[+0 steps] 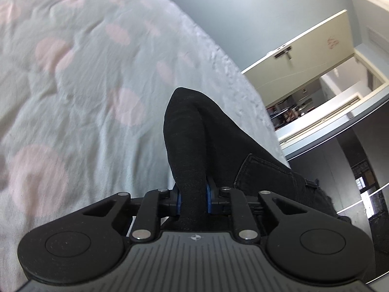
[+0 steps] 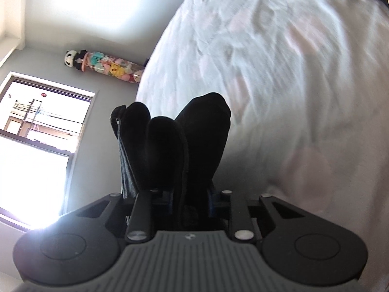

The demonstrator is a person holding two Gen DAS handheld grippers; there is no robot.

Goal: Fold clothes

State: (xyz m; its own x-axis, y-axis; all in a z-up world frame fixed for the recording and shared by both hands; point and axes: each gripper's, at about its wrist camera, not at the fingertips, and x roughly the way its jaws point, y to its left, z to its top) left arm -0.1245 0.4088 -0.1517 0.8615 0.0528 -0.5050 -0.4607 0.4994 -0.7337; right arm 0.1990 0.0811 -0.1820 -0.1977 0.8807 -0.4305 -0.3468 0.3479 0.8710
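A pair of black jeans (image 1: 194, 131) is bunched up between the blue pads of my left gripper (image 1: 193, 200), which is shut on the cloth. The denim rises in a fold ahead of the fingers and trails off to the lower right, where a seam and pocket edge show. In the right wrist view, my right gripper (image 2: 192, 202) is shut on another thick bunch of the same black jeans (image 2: 201, 131), folded into several humps with a grey inner side at the left. Both bunches hang above the bed.
A pale bedsheet with pink spots (image 1: 85, 73) fills the ground under both grippers (image 2: 279, 73). An open cream door (image 1: 304, 48) stands to the right of the bed. A window (image 2: 36, 121) and a tube of plush toys (image 2: 104, 65) lie left of it.
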